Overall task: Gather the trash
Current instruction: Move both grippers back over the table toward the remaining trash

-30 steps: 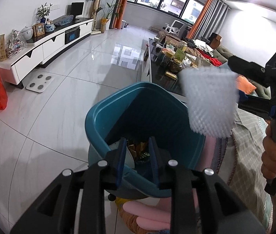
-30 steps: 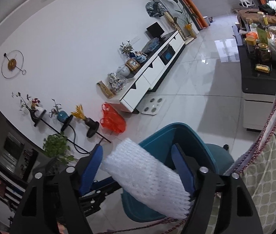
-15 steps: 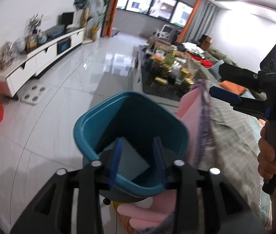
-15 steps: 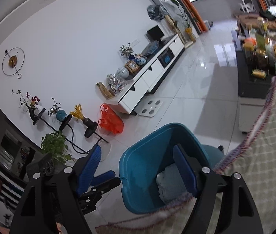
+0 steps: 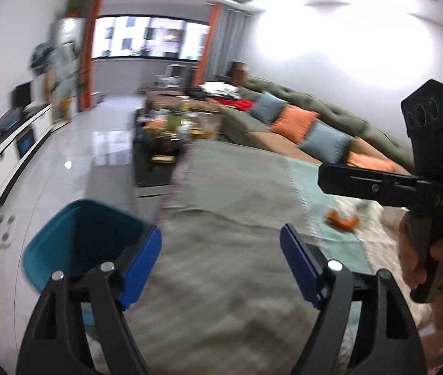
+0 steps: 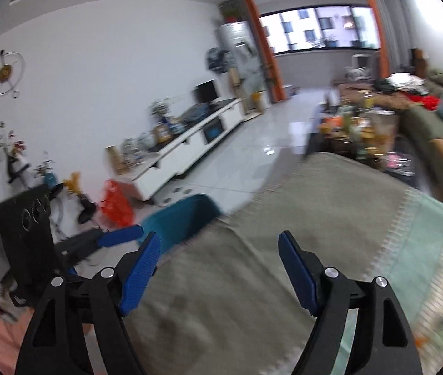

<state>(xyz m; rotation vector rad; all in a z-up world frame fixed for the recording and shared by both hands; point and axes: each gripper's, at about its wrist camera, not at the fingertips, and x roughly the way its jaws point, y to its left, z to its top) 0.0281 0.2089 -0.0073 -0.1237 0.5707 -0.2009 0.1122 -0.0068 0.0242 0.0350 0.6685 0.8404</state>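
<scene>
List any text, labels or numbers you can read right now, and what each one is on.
"DAS": pale letters on the black body of the right gripper, seen from the left wrist camera.
Jars and packets on the dark coffee table: labels blurred, unreadable.
Teal plastic trash bin: no marking visible.
Left gripper: no text visible.

black hand-held gripper (image 5: 220,248) frames with blue ribbed fingers (image 5: 141,257), silver screws, bare-skinned hand (image 5: 429,261).
</scene>
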